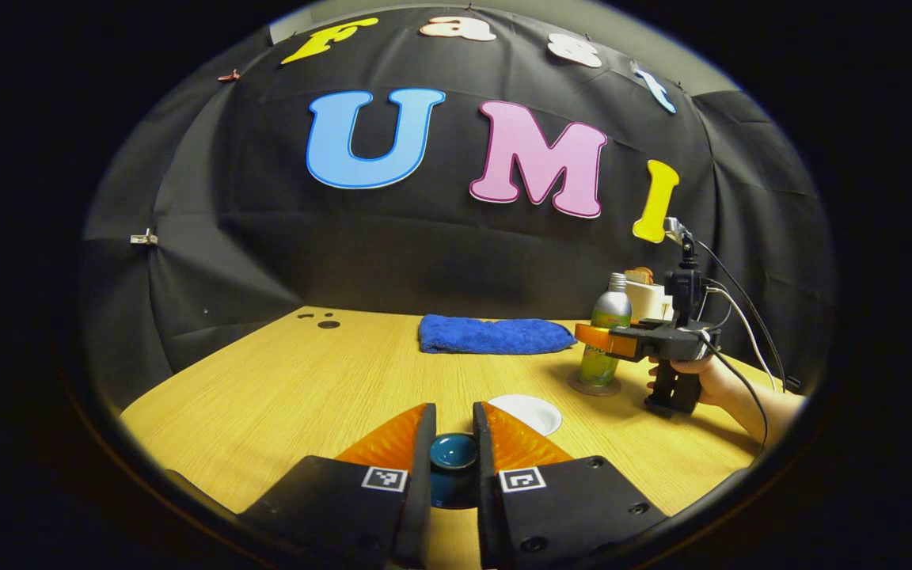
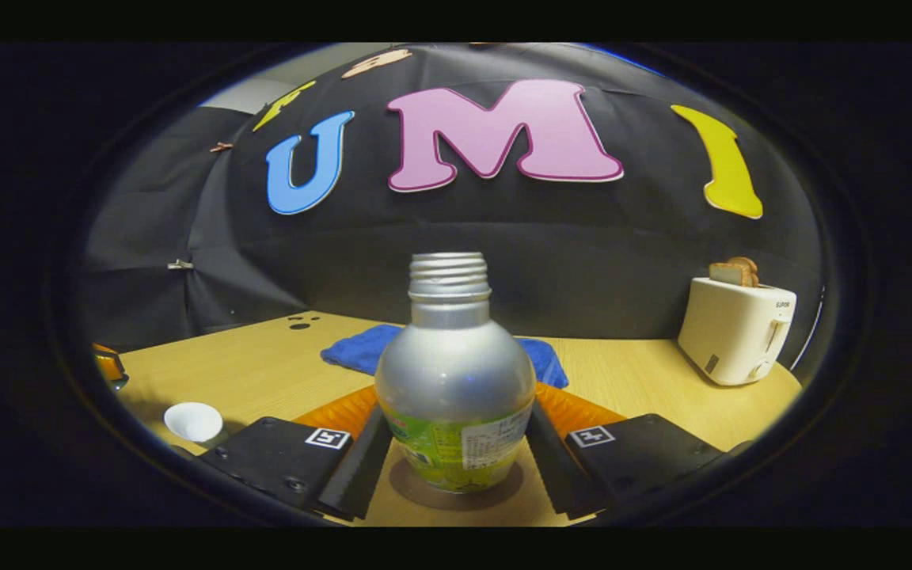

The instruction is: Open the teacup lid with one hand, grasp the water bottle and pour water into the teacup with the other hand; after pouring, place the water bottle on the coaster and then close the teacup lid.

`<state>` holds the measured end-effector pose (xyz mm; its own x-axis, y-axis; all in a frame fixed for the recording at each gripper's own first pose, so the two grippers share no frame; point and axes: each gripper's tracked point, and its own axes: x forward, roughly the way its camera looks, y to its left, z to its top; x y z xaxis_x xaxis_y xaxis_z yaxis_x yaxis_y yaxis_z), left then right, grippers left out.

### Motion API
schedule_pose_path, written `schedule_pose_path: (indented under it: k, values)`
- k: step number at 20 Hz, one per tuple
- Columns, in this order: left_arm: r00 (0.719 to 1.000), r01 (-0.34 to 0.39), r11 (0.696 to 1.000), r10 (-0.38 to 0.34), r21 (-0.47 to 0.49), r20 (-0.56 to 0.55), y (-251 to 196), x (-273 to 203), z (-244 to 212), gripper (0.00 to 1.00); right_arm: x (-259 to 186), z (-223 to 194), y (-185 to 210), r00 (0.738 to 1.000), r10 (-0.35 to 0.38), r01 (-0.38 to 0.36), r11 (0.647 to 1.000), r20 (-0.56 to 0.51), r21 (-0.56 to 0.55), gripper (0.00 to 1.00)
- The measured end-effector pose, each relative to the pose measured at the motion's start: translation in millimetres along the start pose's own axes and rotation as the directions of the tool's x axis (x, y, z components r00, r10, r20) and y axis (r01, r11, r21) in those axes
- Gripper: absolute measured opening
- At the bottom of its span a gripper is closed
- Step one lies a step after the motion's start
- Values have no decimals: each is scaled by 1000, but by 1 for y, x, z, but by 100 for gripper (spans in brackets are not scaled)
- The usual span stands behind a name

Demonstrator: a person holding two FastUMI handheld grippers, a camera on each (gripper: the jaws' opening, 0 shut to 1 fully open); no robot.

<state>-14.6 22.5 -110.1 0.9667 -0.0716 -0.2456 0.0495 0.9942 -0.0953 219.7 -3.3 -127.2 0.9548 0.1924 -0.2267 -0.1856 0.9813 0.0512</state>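
With the left gripper [image 1: 454, 443] fingers clamping the blue teacup lid [image 1: 454, 451] and the right gripper [image 2: 454, 443] fingers straddling the silver-and-green metal water bottle [image 2: 454, 396] on its round brown coaster [image 2: 456, 492], an early retreat could topple it.

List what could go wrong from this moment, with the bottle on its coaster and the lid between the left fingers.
1. The water bottle has no cap; standing on the coaster, it sits between the fingers of the right hand-held gripper, so a sideways nudge might tip it and spill water.
2. The left hand-held gripper brackets only the small blue lid; it may slip out or go on crooked.
3. The white dish lies close beside the left fingers and might get bumped.
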Motion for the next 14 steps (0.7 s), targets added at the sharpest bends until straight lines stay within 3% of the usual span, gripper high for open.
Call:
schedule_pose_path:
  k: [4, 10, 14]
  values:
    - [1000, -3, 1000, 3, 12, 2, -2, -2, 3, 28, -3, 1, 1, 1000, 0, 0, 1000, -7, -1, 99]
    - [1000, 7, 1000, -7, 16, 9, -10, -7, 5, 28, -17, -5, 5, 1000, 4, -6, 999, -31, -36, 99]
    - [1000, 14, 1000, -15, 25, 10, -17, -11, 5, 28, -28, -8, -9, 997, -69, 65, 991, -32, -115, 96]
